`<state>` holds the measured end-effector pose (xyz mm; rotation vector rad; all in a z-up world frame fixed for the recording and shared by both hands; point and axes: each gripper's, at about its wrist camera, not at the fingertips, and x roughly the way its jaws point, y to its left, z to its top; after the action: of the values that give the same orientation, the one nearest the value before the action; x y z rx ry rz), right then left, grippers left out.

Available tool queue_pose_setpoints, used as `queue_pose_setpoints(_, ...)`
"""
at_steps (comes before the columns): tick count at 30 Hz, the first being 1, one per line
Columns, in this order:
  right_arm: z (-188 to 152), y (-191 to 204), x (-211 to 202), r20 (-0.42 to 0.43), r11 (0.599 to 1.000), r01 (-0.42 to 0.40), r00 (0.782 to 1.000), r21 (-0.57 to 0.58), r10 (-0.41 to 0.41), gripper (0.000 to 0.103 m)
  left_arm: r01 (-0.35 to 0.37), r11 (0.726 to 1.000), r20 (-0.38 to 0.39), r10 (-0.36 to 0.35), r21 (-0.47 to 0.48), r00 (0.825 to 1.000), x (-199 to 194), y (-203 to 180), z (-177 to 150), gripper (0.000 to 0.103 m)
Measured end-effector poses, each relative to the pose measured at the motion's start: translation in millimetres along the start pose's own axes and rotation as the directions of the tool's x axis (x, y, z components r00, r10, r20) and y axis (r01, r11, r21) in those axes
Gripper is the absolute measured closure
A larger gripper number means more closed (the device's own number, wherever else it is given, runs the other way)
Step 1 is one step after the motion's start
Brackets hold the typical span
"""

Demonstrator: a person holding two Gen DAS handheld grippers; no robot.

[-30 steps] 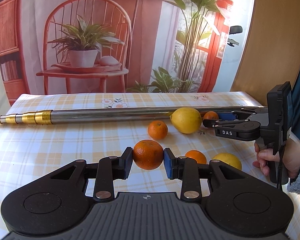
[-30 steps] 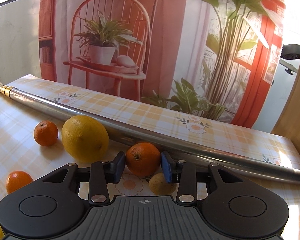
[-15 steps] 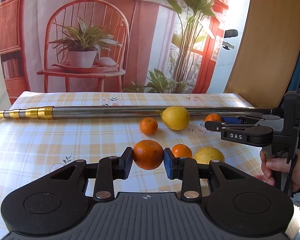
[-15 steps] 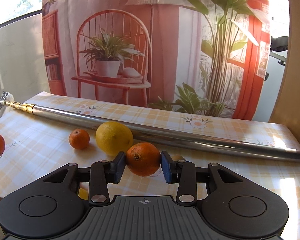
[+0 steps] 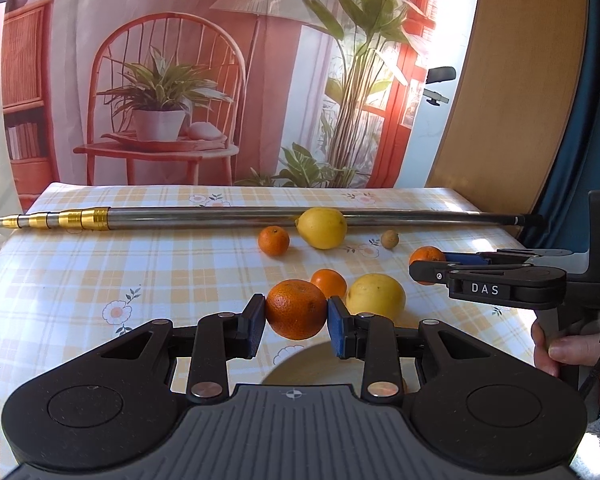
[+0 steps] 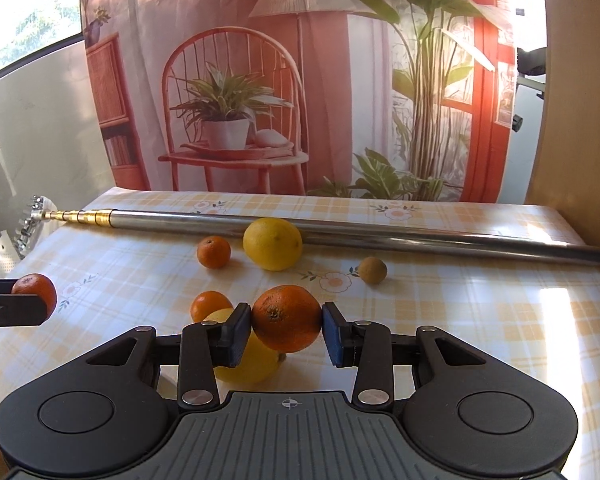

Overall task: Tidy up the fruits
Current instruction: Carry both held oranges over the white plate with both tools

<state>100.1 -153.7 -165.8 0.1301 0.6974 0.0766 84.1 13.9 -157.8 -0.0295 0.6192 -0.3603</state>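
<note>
Left gripper (image 5: 296, 318) clamped on an orange (image 5: 296, 309), right gripper (image 6: 286, 325) clamped on a second orange (image 6: 287, 318), both carried clear of the bench (image 5: 80, 280). Pulled back and up over the last second, so more checked cloth and the whole metal pole (image 5: 228, 216) now in frame. Also uncovered: a small brown fruit (image 6: 373, 270) at about 1 o'clock from the right gripper, previously tucked behind the held orange. Looks like both picks done and the carry under way, drop-off next.

Left behind on the cloth: a lemon (image 6: 273, 243) against the pole at 12, a small mandarin (image 6: 213, 252) at 11 beside it, another mandarin (image 5: 329, 282) and a second lemon (image 5: 376, 295) just past the left gripper at 1 o'clock.

Hard to read: pale round patch (image 5: 316, 364) under the left gripper, maybe a plate or bowl, mostly blocked by the gripper body. No clear destination otherwise. Second lemon half hidden in the right view. Hand (image 5: 568, 354) cut off at the frame edge.
</note>
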Motion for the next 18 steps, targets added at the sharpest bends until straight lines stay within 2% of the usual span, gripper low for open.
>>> queue_pose_setpoints(5, -14.2, 10.3, -19.8, -0.016, 1.000, 0.002, 1.000, -0.014, -0.002, 0.068, 0.011, 1.000, -0.009, -0.011, 0.005, 1.000, -12.4, -5.1, -13.6, 0.068)
queue_pose_setpoints(18, -48.9, 12.9, -58.2, -0.036, 0.998, -0.029, 0.999, 0.060, 0.031, 0.068, -0.006, 1.000, -0.057, 0.007, 0.008, 0.998, -32.4, -1.8, -46.0, 0.068)
